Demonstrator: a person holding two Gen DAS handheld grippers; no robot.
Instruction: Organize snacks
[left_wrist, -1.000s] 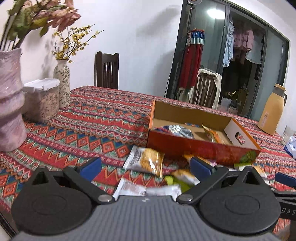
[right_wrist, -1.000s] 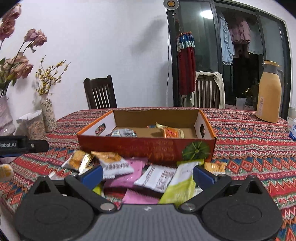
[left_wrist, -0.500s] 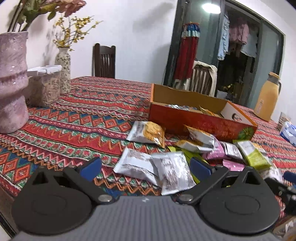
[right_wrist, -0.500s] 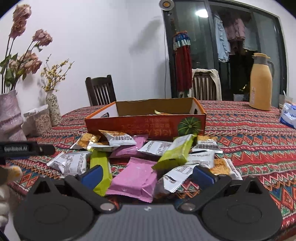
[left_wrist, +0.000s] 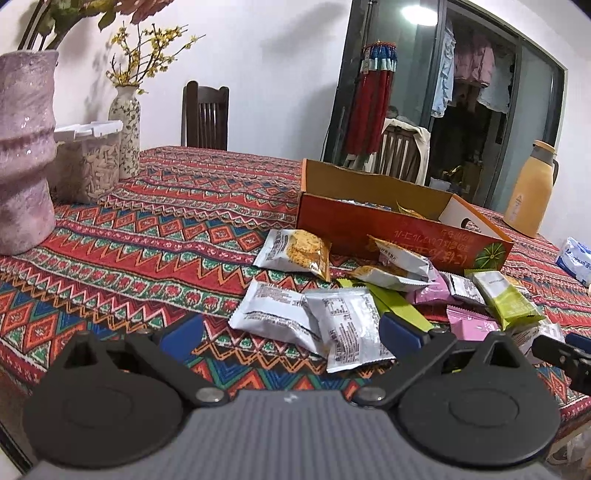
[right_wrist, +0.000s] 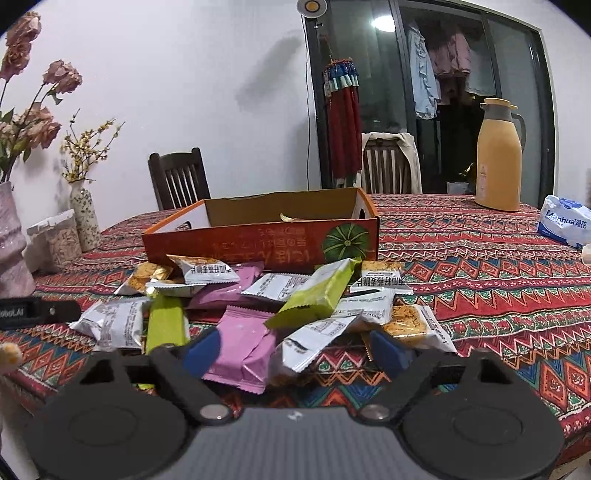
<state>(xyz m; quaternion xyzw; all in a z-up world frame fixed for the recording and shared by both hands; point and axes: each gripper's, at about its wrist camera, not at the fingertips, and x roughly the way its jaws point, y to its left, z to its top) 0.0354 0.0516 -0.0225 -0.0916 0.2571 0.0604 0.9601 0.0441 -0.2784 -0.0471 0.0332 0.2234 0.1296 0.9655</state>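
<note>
An orange cardboard box (left_wrist: 369, 229) (right_wrist: 258, 247) stands open on the patterned tablecloth with a few snacks inside. In front of it lies a pile of wrapped snacks. My left gripper (left_wrist: 290, 332) is open low over the pile's left end, with two white packets (left_wrist: 273, 314) lying between its blue fingers. My right gripper (right_wrist: 295, 350) sits over the near side of the pile. Its jaws are closing around a pink packet (right_wrist: 243, 347) and a white packet (right_wrist: 314, 339); the pads do not press on them. A green packet (right_wrist: 317, 295) rests tilted on top of the pile.
A pink vase (left_wrist: 22, 155), a lidded container (left_wrist: 88, 166) and a small flowered vase (left_wrist: 125, 122) stand at the left. A yellow thermos (right_wrist: 498, 155) and a tissue pack (right_wrist: 565, 221) are at the back right. Chairs stand behind the table. The table's front edge is just below both grippers.
Both grippers have sunk lower, so the box's inside is mostly hidden and the pile fills the foreground. The right gripper's fingers have drawn closer together around the pink and white packets.
</note>
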